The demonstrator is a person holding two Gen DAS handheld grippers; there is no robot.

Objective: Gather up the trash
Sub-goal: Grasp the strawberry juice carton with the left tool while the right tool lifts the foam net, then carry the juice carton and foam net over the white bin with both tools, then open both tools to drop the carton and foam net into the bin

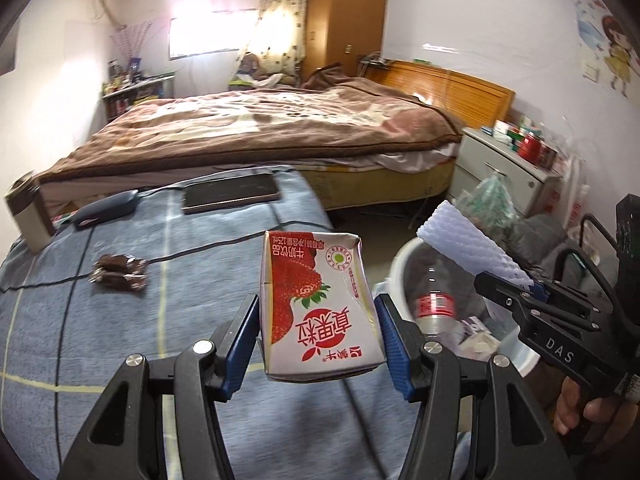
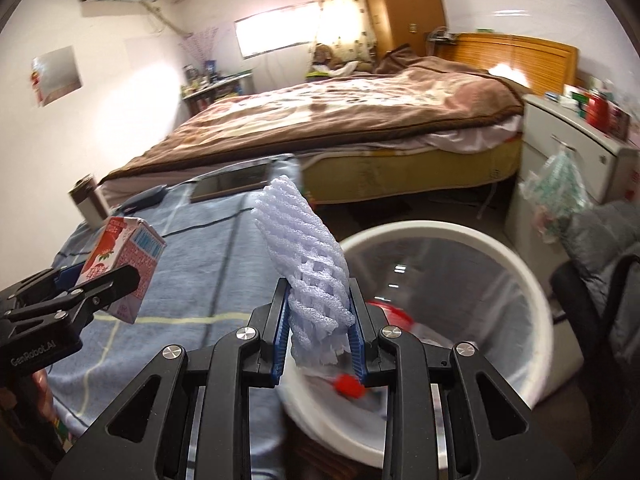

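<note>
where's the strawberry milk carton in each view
Left wrist: strawberry milk carton at lower centre, clamped in the left claw.
Right wrist: carton at the left edge, over the blue cloth.
Shared landmark: white trash bin, right of the carton in both.

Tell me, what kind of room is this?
A bedroom in a home, most likely: a made bed with a wooden headboard, a tall wardrobe, and a cluttered nightstand.

You see the strawberry milk carton upright at centre frame, the white foam net tilted mid-frame, candy wrappers lying left, the white bin lower right.
</note>
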